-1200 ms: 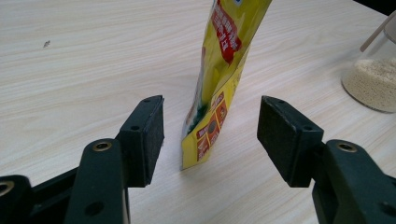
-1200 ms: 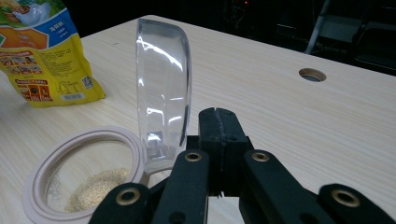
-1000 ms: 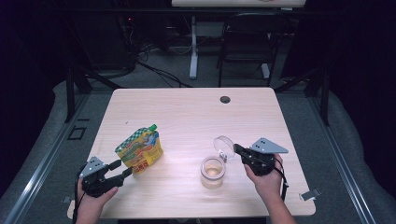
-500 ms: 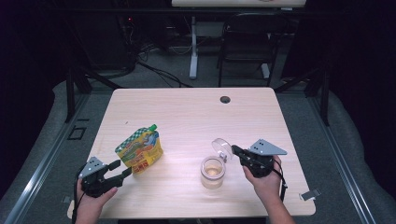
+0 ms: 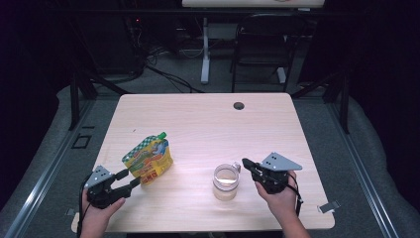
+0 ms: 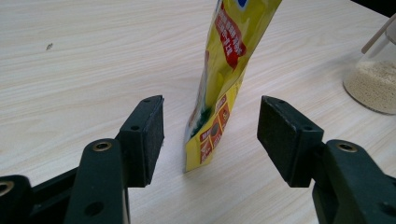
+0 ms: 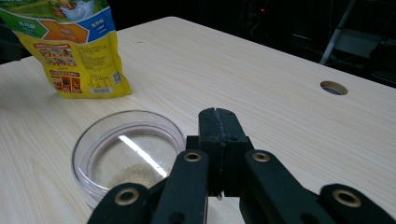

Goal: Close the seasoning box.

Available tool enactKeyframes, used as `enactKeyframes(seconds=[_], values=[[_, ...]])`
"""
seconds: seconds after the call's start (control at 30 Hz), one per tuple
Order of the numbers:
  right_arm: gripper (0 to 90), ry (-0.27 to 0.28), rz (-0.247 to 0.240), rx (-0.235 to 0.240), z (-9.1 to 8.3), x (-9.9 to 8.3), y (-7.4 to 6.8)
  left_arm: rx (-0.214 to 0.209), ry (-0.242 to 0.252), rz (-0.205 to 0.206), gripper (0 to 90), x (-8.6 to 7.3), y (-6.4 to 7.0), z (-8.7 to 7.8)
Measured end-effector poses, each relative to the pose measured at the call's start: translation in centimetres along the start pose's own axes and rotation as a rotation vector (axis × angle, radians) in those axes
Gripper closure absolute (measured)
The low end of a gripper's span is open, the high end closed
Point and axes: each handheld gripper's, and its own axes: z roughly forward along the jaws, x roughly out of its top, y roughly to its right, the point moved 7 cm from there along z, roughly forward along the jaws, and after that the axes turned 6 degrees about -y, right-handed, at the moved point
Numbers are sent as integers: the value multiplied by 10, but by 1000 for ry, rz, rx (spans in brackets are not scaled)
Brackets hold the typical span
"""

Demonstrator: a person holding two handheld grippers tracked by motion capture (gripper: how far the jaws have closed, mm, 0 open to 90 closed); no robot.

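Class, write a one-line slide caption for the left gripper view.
Open left gripper with its fingers either side of a standing yellow pouch, not touching it.

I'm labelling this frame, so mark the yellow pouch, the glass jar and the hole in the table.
yellow pouch (image 5: 148, 159), high view, middle of its printed front.
glass jar (image 5: 226, 182), high view, its side wall.
table hole (image 5: 238, 105), high view, its dark centre.

Bright overhead light on the pale table (image 5: 198, 124), dark surroundings, glare streak inside the jar (image 7: 128, 144).
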Motion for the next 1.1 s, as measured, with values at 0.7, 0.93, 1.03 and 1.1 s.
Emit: enactKeyframes(seconds=[0.7,0.93,1.03,1.1], values=[[752,-13,4,-20,-1,-10,11,-1,6,1,416,2,-2,2],[710,-20,34,-55,-1,-17,24,-2,3,4,416,1,-2,2],[697,-22,48,-66,-2,-21,30,-2,4,-3,416,1,-2,2],[678,-24,59,-74,-1,-25,34,-3,3,-4,416,1,-2,1]])
